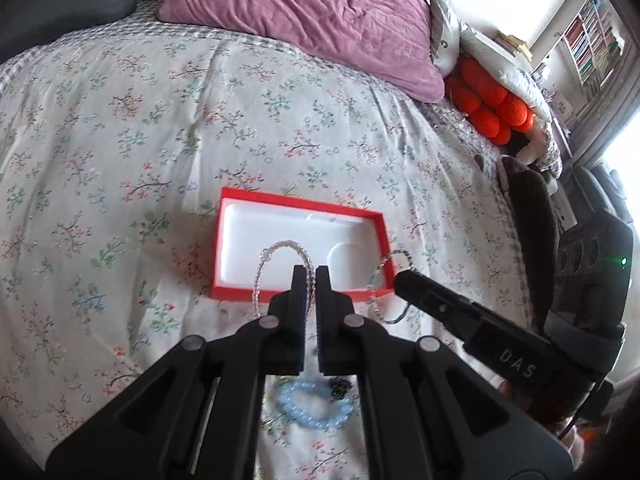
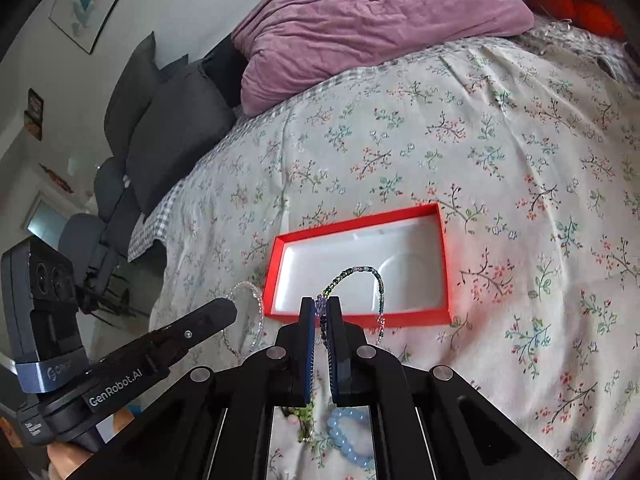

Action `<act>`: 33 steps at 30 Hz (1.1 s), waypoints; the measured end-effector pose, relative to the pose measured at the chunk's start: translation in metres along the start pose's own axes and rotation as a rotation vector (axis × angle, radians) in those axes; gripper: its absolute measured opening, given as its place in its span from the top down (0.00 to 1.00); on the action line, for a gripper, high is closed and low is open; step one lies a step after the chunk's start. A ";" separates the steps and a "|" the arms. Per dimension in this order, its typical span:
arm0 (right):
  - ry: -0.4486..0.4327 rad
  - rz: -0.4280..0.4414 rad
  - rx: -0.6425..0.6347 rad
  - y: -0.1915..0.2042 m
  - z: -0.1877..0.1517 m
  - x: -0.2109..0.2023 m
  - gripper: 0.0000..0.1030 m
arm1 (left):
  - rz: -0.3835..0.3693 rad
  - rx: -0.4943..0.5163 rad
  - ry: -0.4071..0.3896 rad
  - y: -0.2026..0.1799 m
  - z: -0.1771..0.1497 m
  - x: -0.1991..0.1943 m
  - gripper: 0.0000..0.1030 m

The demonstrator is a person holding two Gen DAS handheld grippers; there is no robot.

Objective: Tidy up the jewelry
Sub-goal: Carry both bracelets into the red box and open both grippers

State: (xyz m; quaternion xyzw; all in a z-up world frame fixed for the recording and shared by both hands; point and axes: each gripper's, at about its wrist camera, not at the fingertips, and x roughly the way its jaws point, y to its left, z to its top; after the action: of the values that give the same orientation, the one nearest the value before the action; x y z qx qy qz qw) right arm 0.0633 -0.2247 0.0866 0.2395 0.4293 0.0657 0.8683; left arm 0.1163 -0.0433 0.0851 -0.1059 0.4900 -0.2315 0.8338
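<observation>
An open red box [image 1: 298, 205] [image 2: 443, 256] with a white moulded liner lies on the flowered bedspread. My left gripper [image 1: 311, 276] is shut on a clear beaded bracelet [image 1: 280, 246] [image 2: 248, 287], which loops up above the box's near edge. My right gripper [image 2: 320, 307] [image 1: 400, 278] is shut on a bracelet of dark green and mixed beads [image 2: 362, 270] [image 1: 378, 272], hanging over the box's near part. A pale blue bead bracelet [image 1: 316, 404] [image 2: 348, 436] lies on the bed beneath the grippers. A small green piece [image 2: 302, 416] and a dark piece [image 1: 340, 388] lie beside it.
A mauve pillow [image 1: 320, 12] [image 2: 360, 20] lies at the head of the bed. An orange knobbly cushion [image 1: 492, 104] and white bedding sit at the right. Grey cushions [image 2: 172, 120] stand off the bed's left side. A dark towel [image 1: 528, 208] hangs at the right edge.
</observation>
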 end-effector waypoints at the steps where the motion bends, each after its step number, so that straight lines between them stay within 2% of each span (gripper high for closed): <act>1: -0.014 -0.006 -0.003 -0.002 0.003 0.000 0.95 | -0.035 -0.008 -0.008 -0.001 0.002 0.003 0.95; 3: -0.036 -0.016 -0.005 -0.005 0.008 0.002 0.95 | -0.105 -0.038 -0.024 0.002 0.006 0.014 0.95; 5: -0.054 -0.032 -0.009 -0.008 0.013 0.005 0.95 | -0.107 -0.064 -0.020 0.008 0.007 0.027 0.95; 11: -0.033 -0.083 -0.022 -0.013 0.015 0.028 0.95 | 0.037 -0.076 0.037 0.031 0.003 0.059 0.95; 16: 0.006 -0.021 -0.047 -0.003 0.013 0.043 0.95 | 0.141 -0.034 0.042 0.040 0.001 0.063 0.95; 18: 0.016 -0.047 -0.065 -0.002 0.012 0.049 0.94 | 0.171 -0.019 0.041 0.040 0.000 0.064 0.95; 21: 0.035 -0.136 -0.069 -0.013 0.010 0.058 0.94 | 0.205 0.010 0.033 0.037 0.000 0.067 0.95; 24: 0.044 -0.187 -0.067 -0.025 0.010 0.062 0.94 | 0.231 0.042 0.013 0.033 0.000 0.069 0.95; 31: 0.011 -0.234 -0.089 -0.030 0.010 0.055 0.91 | 0.240 0.085 -0.009 0.024 0.000 0.072 0.95; 33: 0.023 -0.244 -0.086 -0.030 0.011 0.053 0.87 | 0.247 0.099 -0.011 0.021 0.000 0.069 0.88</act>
State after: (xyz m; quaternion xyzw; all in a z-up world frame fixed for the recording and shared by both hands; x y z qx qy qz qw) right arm 0.1020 -0.2379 0.0407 0.1474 0.4620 -0.0195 0.8743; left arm 0.1503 -0.0592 0.0235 -0.0047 0.4825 -0.1503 0.8629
